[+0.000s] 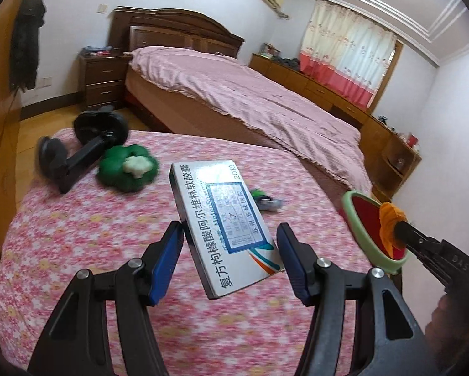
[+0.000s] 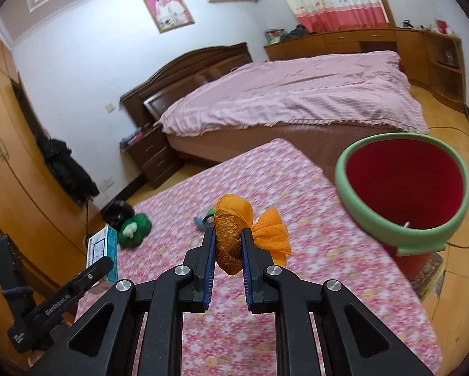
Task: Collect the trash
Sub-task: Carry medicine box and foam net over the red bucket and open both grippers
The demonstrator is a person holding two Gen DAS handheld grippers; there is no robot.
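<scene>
- The orange mesh bundle [image 2: 234,238] is pinched between the right gripper [image 2: 228,244] fingers, held above the pink floral table [image 2: 297,282], its loose end flaring to the right.
- The medicine box [image 1: 225,228] sits tilted between the left gripper [image 1: 231,250] pads, lifted off the table; whether both pads press it, I cannot tell.
- The red bin [image 2: 403,188] with a green rim stands just beside the table's right edge.
- A green toy [image 1: 127,167], a small wrapper [image 1: 265,200] and a black stand [image 1: 77,153] lie farther back on the table.

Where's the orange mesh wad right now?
The orange mesh wad is clamped in the right tongs, held above the pink floral table, with the red bin to its right.
</scene>
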